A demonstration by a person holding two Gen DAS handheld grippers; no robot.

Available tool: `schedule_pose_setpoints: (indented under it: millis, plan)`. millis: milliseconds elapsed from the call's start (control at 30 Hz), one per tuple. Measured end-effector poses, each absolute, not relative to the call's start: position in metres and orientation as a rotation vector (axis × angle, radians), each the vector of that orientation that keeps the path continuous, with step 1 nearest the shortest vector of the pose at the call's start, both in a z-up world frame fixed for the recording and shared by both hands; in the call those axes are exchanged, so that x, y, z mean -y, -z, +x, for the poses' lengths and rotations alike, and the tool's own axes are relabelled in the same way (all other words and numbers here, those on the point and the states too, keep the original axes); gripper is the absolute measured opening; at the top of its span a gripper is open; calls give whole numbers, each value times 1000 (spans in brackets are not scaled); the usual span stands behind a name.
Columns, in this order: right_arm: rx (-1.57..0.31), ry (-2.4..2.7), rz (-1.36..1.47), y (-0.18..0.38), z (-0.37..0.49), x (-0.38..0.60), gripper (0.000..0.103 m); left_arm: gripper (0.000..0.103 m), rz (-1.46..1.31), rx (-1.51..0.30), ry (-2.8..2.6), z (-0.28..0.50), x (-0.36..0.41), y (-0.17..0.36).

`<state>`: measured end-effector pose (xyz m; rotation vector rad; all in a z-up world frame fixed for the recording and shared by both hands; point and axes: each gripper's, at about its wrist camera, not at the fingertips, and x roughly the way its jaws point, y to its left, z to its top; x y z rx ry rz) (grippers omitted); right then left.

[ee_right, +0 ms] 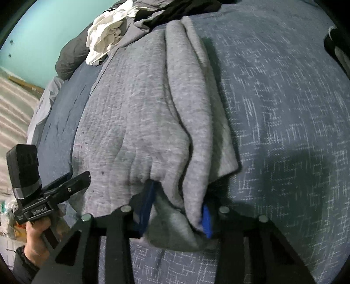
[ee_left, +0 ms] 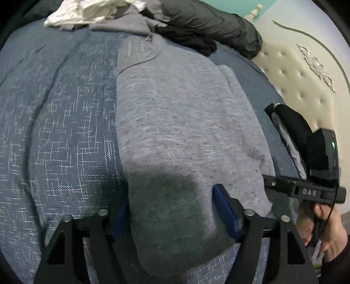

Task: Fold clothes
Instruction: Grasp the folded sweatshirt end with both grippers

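Note:
A grey fleece garment [ee_left: 175, 122] lies lengthwise on the blue patterned bedspread [ee_left: 54, 131]. My left gripper [ee_left: 172, 209] stands wide open over the garment's near end, its blue pads on either side of the cloth. The garment also shows in the right wrist view [ee_right: 140, 122], with a folded strip along its right side. My right gripper [ee_right: 177, 212] has the garment's near edge bunched between its blue pads; the jaws are part open around the cloth. The right gripper [ee_left: 282, 185] also shows at the right in the left wrist view. The left gripper [ee_right: 72, 181] shows at the left in the right wrist view.
A pile of clothes lies at the far end of the bed: a white garment [ee_left: 87, 13], a grey one [ee_left: 129, 24] and a black jacket [ee_left: 207, 24]. A cream tufted headboard [ee_left: 295, 72] stands at the right. The bedspread [ee_right: 284, 109] spreads to the right.

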<state>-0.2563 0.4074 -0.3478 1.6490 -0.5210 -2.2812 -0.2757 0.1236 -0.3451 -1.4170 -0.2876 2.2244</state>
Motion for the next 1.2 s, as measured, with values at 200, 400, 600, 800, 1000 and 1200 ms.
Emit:
schedule_pose_setpoints:
  millis: [200,400,600,800,1000,1200]
  plan:
    - [633,2228,1663,357,-263,-419,46,71,-1425,304,-2193,-278,-122,349]
    - [629,2232,1645,358,-264,-419,46,74,-1424,317,-2177,-283,-125,354]
    - [580,2251,1630,351,-258,-399,26,64,-1404,280,-2182,-282,-132,347]
    - [582,2247,1621,355,-266,-396,26,64,-1417,304,-2152,-288,-131,351]
    - [614,2226,1627,361,-265,-400,30,67,-1423,328,-2134,-293,-131,355]
    - [545,2274,1583,353,-264,-393,22,58,-1371,248,-2182,-287,-138,341]
